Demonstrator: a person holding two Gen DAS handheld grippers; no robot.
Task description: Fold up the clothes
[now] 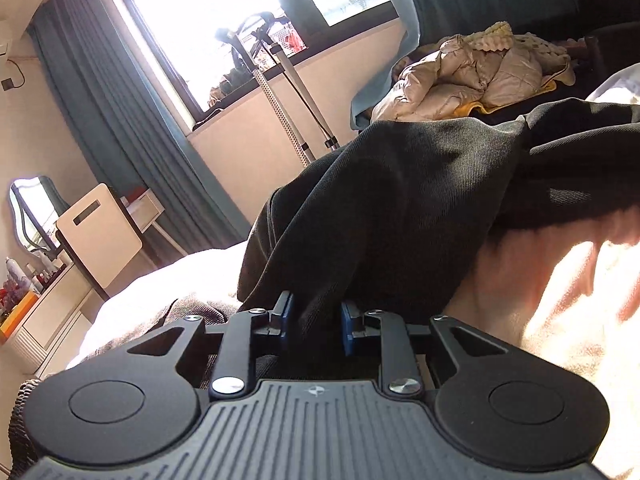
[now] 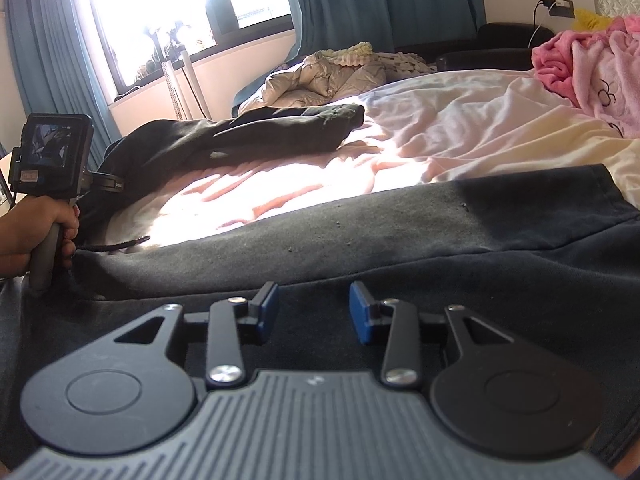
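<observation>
In the left wrist view a black garment (image 1: 400,200) rises in a bunched fold from my left gripper (image 1: 316,314), whose blue pads (image 1: 286,316) are shut on the cloth. In the right wrist view a dark garment (image 2: 400,236) lies flat across the near part of the bed, and a darker fold (image 2: 240,132) stretches behind it towards the left. My right gripper (image 2: 314,304) hovers low over the flat cloth, open, with nothing between its pads (image 2: 362,312). A hand (image 2: 36,236) holds the left gripper's handle at the left edge.
The pale bed sheet (image 2: 460,128) is rumpled and sunlit. A beige puffy jacket (image 2: 320,76) lies at the far end, a pink blanket (image 2: 592,68) at the right. A window (image 1: 200,20), teal curtains (image 1: 100,120) and a white chair (image 1: 96,232) by a desk stand left of the bed.
</observation>
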